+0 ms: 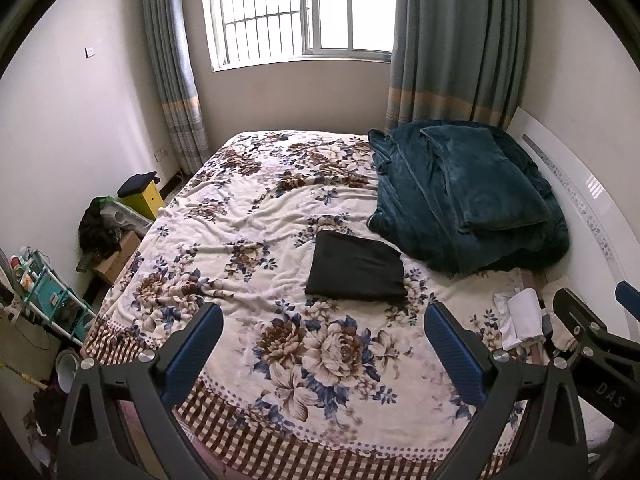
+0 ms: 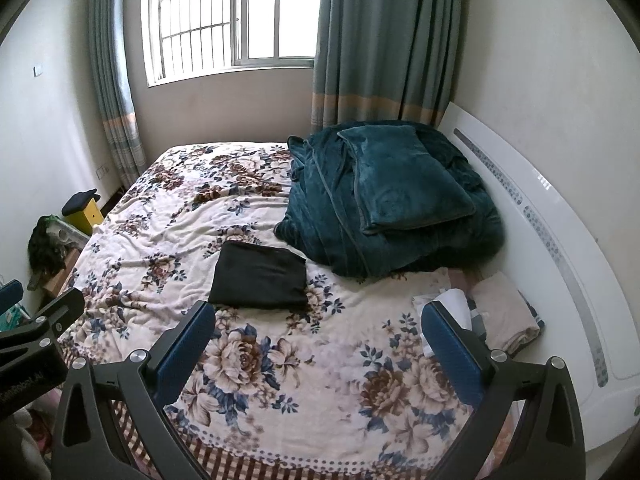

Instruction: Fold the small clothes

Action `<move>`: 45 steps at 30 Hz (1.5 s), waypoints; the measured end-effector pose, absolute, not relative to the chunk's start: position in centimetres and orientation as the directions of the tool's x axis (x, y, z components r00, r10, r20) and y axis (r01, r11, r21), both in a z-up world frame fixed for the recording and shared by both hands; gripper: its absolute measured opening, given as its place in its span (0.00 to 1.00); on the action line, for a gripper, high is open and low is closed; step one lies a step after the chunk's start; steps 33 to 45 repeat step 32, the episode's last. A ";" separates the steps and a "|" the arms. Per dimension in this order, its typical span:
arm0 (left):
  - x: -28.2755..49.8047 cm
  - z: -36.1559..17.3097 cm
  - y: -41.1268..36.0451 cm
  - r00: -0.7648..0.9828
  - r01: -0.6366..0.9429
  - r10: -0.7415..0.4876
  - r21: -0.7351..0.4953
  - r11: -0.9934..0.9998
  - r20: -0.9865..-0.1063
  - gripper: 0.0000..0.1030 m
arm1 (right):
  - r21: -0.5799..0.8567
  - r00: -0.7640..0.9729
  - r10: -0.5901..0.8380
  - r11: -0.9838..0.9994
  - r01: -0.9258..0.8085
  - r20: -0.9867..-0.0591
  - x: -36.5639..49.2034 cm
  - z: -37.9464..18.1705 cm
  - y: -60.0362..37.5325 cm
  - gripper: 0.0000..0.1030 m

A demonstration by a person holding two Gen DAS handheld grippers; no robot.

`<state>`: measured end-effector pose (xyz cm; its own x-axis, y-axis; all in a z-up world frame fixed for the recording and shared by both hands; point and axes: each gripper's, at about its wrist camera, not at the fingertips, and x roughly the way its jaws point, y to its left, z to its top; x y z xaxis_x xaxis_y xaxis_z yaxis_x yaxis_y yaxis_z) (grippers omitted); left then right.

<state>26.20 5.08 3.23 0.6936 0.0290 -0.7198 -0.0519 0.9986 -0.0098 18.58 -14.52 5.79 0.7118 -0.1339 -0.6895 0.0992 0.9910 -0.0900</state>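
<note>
So both grippers, left (image 1: 322, 340) and right (image 2: 316, 338), hover with fingers spread wide, holding nothing; the folded black cloth garment (image 1: 356, 266) lies flat mid-bed on the floral blanket (image 1: 240, 216).

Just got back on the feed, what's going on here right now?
Nothing is being handled. The left gripper and right gripper are both open and empty, above the near end of the floral bedspread. A black garment lies folded flat mid-bed, beside the heaped teal blanket. A small pile of light-coloured clothes sits by the white headboard, apparently untouched.
</note>
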 end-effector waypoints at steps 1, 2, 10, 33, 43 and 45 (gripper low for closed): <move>26.2 3.2 5.1 0.694 -0.051 0.029 -0.009 0.999 -0.719 1.00 | -0.090 0.712 -0.134 0.991 0.099 -0.689 18.5 5.8 -14.5 1.00; 26.2 3.2 5.1 0.694 -0.053 0.031 -0.008 0.999 -0.719 1.00 | -0.092 0.714 -0.135 0.991 0.100 -0.687 18.5 5.8 -14.5 1.00; 26.2 3.3 5.1 0.697 -0.044 0.021 -0.015 0.999 -0.717 1.00 | -0.091 0.718 -0.128 0.992 0.091 -0.685 19.0 6.0 -14.5 1.00; 25.3 3.8 5.2 0.713 -0.069 0.042 -0.010 0.998 -0.700 1.00 | -0.085 0.718 -0.120 0.993 0.085 -0.686 19.6 6.3 -14.5 1.00; 25.3 3.8 5.2 0.713 -0.069 0.042 -0.010 0.998 -0.700 1.00 | -0.085 0.718 -0.120 0.993 0.085 -0.686 19.6 6.3 -14.5 1.00; 25.3 3.8 5.2 0.713 -0.069 0.042 -0.010 0.998 -0.700 1.00 | -0.085 0.718 -0.120 0.993 0.085 -0.686 19.6 6.3 -14.5 1.00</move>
